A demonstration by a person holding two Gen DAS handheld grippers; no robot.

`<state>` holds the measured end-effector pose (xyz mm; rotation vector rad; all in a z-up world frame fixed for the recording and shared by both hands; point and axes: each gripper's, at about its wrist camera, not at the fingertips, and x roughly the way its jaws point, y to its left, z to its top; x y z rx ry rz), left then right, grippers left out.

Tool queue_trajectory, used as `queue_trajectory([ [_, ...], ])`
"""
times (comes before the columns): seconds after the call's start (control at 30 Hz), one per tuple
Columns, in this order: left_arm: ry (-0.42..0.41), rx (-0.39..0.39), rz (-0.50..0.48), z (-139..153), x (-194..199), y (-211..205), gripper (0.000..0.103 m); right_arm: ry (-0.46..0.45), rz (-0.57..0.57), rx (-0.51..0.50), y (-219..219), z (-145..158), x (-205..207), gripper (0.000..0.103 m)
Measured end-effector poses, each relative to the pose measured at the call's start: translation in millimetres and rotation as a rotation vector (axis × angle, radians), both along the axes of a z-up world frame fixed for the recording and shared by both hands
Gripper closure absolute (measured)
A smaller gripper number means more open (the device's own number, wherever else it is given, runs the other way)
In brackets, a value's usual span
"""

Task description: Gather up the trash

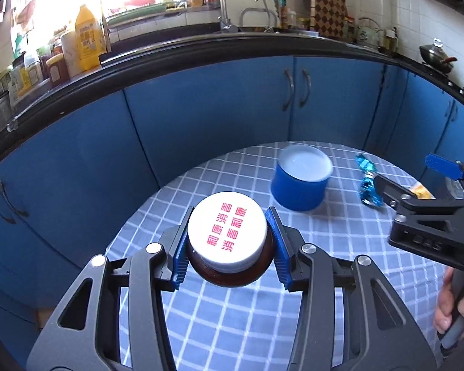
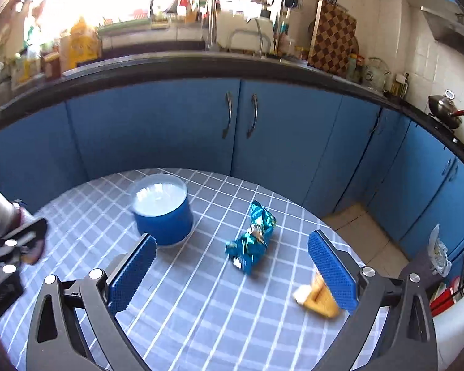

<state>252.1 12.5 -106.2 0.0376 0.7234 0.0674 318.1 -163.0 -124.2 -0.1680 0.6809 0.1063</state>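
The left fingers (image 1: 227,249) pinch a brown bottle (image 1: 229,266) under its white cap, low in the frame. The right fingers (image 2: 232,275) stand wide and hold nothing. A blue wrapper (image 2: 252,242) lies between them on the bench (image 2: 201,309); an orange scrap (image 2: 317,301) touches the right pad. The blue tub (image 2: 162,213) sits upper left. Probably best: center over the wrapper, drop low, close gently.
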Motion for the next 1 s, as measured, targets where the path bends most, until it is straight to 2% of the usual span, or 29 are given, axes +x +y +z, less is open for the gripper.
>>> queue_trajectory([
  [0.13, 0.012, -0.006, 0.008, -9, 23, 7, 0.057, 0.054, -0.018, -0.016, -1, -26, 40, 0.007],
  [0.27, 0.018, -0.008, 0.006, -17, 38, 9, 0.057, 0.106, -0.026, -0.005, -6, -44, 59, 0.009],
  [0.3, 0.02, -0.01, 0.006, -18, 40, 9, 0.057, 0.118, -0.03, -0.008, -7, -48, 62, 0.022],
  [0.33, 0.023, -0.011, 0.005, -20, 42, 8, 0.057, 0.141, -0.036, -0.014, -8, -53, 64, 0.045],
  [0.43, 0.032, -0.015, -0.002, -24, 43, 6, 0.057, 0.19, -0.024, 0.016, -11, -59, 68, 0.071],
  [0.73, 0.022, -0.015, -0.013, -12, 30, 3, 0.057, 0.146, 0.015, 0.02, -8, -39, 30, 0.076],
  [1.0, -0.007, -0.013, -0.035, 9, -5, -11, 0.057, 0.095, 0.043, 0.002, -13, -4, -37, 0.076],
])
